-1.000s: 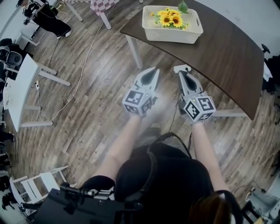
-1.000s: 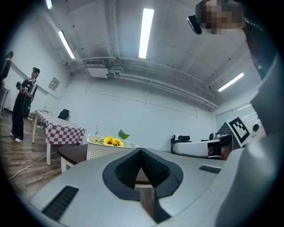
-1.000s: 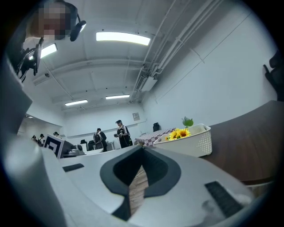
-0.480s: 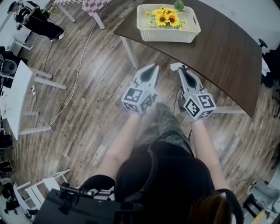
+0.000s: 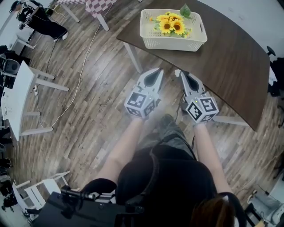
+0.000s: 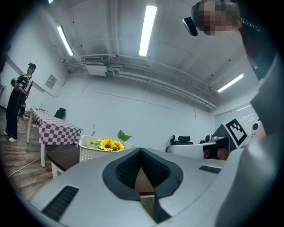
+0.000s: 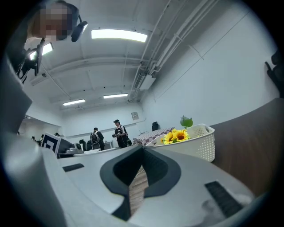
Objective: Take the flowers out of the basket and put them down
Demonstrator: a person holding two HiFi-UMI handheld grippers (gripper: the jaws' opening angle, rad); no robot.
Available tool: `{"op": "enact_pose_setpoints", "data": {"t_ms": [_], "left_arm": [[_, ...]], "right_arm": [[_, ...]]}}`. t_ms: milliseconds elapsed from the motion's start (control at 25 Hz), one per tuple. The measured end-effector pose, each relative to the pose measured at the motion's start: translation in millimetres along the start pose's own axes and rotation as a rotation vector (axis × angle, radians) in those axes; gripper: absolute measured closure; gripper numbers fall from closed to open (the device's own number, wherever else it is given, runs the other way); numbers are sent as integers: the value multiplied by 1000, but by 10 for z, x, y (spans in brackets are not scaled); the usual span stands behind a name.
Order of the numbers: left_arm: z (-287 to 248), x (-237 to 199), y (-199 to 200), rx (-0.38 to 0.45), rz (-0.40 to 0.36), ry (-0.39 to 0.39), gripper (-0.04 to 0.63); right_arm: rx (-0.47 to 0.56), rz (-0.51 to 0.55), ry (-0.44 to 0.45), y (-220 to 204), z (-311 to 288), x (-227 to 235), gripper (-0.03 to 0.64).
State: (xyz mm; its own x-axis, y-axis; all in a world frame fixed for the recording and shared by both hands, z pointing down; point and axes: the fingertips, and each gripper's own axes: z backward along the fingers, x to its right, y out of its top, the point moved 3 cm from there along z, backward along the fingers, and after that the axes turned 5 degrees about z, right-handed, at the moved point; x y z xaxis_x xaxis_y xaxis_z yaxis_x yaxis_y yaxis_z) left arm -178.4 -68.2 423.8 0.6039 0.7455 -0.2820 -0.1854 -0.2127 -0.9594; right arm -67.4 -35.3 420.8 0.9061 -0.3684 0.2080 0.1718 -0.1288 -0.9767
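Observation:
Yellow sunflowers [image 5: 172, 25] with a green leaf lie in a white perforated basket [image 5: 155, 40] on the near end of a dark brown curved table [image 5: 230, 62]. Both grippers hang over the wood floor short of the table. My left gripper [image 5: 156, 72] is shut and empty, pointing toward the table edge. My right gripper [image 5: 183, 74] is likewise shut with nothing in it, just at the table's edge. The sunflowers [image 6: 106, 144] show in the left gripper view and the sunflowers [image 7: 176, 135] in the right gripper view, ahead of the jaws.
White table legs [image 5: 133, 57] stand below the table's near end. A white desk [image 5: 13, 95] and a cable [image 5: 77, 84] lie at the left. A checkered-cloth table [image 5: 104, 5] stands at the top. People [image 7: 117, 132] stand far off in the right gripper view.
The view has shifted slightly; the basket and table sit a little nearer the grippers than a second ago. Both grippers stay shut and side by side.

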Motion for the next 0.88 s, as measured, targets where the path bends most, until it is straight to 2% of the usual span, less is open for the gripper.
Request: {"op": "enact_pose_setpoints", "data": {"t_ms": [400, 880], "left_arm": [[-525, -291, 6, -14, 20, 39, 592], [-1142, -628, 59, -8, 2, 76, 592]], "right_arm": [[-34, 0, 42, 41, -474, 437, 614], [-52, 31, 96, 213, -994, 888, 614]]}}
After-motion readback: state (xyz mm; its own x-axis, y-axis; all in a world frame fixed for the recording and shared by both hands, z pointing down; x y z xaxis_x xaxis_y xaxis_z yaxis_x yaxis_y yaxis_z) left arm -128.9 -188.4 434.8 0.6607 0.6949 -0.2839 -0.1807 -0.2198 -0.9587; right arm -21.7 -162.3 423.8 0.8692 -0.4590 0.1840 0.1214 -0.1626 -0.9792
